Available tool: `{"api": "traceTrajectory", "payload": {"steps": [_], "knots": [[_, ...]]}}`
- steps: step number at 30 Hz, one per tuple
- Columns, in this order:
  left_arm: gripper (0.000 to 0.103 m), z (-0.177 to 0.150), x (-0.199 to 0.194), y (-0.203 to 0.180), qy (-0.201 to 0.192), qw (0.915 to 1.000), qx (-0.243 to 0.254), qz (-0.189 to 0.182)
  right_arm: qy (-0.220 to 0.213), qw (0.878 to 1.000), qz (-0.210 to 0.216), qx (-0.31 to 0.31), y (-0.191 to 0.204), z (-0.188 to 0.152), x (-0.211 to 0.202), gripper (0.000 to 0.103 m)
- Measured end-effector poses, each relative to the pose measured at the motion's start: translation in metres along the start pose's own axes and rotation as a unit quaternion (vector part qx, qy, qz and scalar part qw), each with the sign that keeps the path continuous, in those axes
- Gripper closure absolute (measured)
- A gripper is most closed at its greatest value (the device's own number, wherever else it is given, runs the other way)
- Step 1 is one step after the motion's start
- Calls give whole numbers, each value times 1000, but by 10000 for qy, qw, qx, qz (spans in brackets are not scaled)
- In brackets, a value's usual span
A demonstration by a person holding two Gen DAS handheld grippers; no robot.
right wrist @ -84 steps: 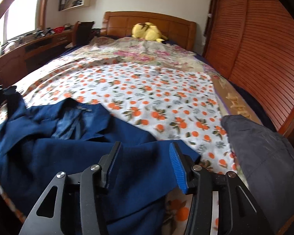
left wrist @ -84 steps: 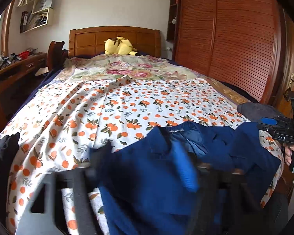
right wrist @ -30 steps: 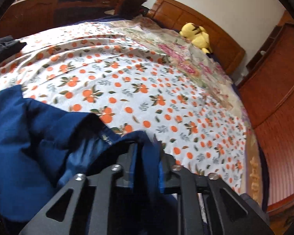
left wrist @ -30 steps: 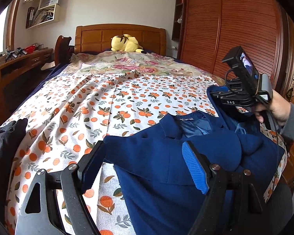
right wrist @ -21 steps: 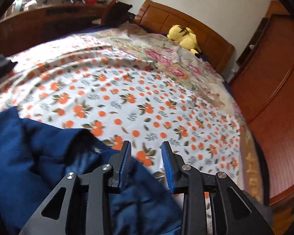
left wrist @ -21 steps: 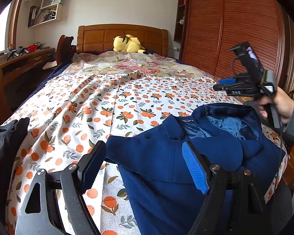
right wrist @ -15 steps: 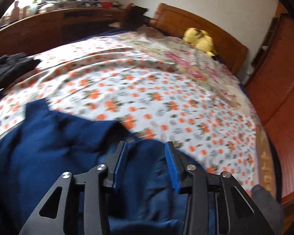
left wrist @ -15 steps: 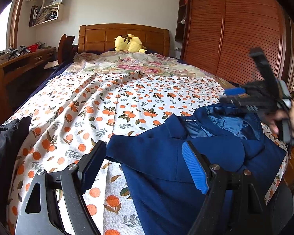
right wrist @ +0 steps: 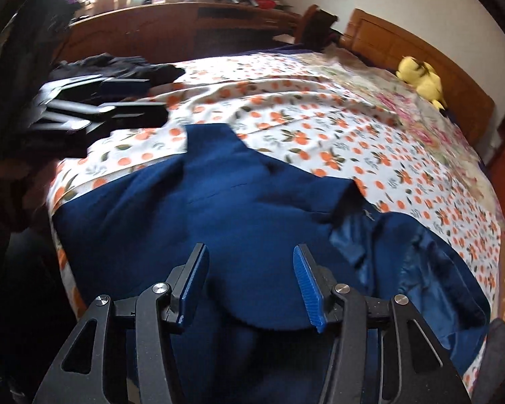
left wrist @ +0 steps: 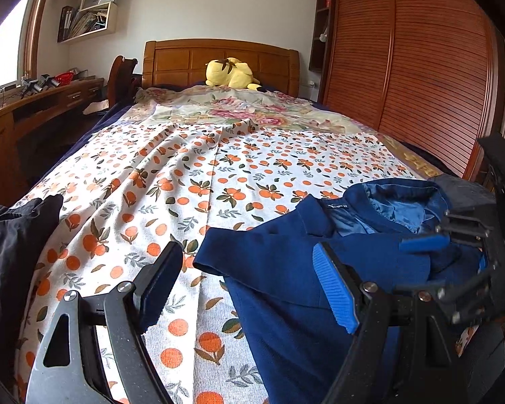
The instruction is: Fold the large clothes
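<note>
A navy blue jacket (left wrist: 286,262) lies crumpled at the foot of the bed, its lighter blue lining and collar showing at the right; it also fills the right wrist view (right wrist: 252,208). My left gripper (left wrist: 249,286) is open and empty, just above the jacket's left sleeve end. My right gripper (right wrist: 249,282) is open and empty, low over the jacket's middle fold. The right gripper shows at the right edge of the left wrist view (left wrist: 454,252), and the left gripper shows blurred at the left of the right wrist view (right wrist: 124,101).
The bed has an orange-print sheet (left wrist: 192,168) and a wooden headboard (left wrist: 219,60) with a yellow plush toy (left wrist: 230,72). Black clothes (left wrist: 13,235) lie at the bed's left edge. A grey garment (left wrist: 461,188) lies at the right. A desk (left wrist: 33,107) stands left, a wardrobe (left wrist: 421,74) right.
My right gripper let go of the jacket's collar side, opened wide, swung left and dropped low over the jacket. My left gripper stayed open and nearly still.
</note>
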State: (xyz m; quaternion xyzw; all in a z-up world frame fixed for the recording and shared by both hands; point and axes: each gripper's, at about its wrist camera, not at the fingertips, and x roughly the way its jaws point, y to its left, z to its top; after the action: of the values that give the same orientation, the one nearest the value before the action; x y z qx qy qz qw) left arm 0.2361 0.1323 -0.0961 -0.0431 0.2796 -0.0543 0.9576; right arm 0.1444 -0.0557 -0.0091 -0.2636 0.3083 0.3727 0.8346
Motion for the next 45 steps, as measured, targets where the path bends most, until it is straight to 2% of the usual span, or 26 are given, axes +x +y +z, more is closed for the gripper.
{"api": "traceTrajectory", "payload": {"steps": [3,5,6,8,9,11,12,13,14,15,18,20,23,30,35,39,42,44,45], "knots": [[23,0,-1,1,2,10000,1,7,92,9999,65,-106,6,-1,4,47],[23,0,-1,1,0,10000,-1,2,175,9996,14,-229,8,-2,7,42],[23,0,-1,1,0,10000,0,1,240,9991,-94,-329,8,-2,8,42],[23,0,-1,2,-3,10000,0,2,453,9955,-575,-605,9,-4,21,42],[23,0,-1,2,-2,10000,-3,5,490,9948,-652,-608,6,-4,25,42],[23,0,-1,1,-2,10000,-1,-1,516,9962,-489,-499,-4,0,28,42],[23,0,-1,1,-3,10000,2,3,514,9964,-486,-465,-8,3,29,45],[23,0,-1,1,-4,10000,3,2,495,9967,-467,-432,-13,5,29,61],[23,0,-1,1,-2,10000,4,-1,512,9969,-437,-399,-18,8,31,83],[23,0,-1,2,-3,10000,9,1,529,9970,-441,-348,-23,12,33,89],[23,0,-1,1,9,10000,0,-22,344,9981,-467,-218,-39,22,33,94],[23,0,-2,2,8,10000,5,-31,140,9973,-713,-87,-53,31,30,95],[23,0,-2,2,11,10000,31,-47,-60,9953,-960,-61,-71,47,33,95],[23,1,4,-1,75,9999,53,-56,4,9900,-1407,-126,-96,69,66,96],[23,0,8,-2,107,9999,68,-64,124,9821,-1855,288,-120,76,92,96],[23,0,10,0,126,9999,72,-65,1,9840,-1709,500,-119,77,91,96],[23,1,11,2,126,9999,32,-66,-114,9877,-1487,476,-108,73,82,83],[23,1,12,2,133,9999,2,-88,-141,9909,-1266,442,-101,70,79,67],[23,1,13,2,135,9999,-3,-94,-146,9920,-1180,419,-97,68,79,63]]}}
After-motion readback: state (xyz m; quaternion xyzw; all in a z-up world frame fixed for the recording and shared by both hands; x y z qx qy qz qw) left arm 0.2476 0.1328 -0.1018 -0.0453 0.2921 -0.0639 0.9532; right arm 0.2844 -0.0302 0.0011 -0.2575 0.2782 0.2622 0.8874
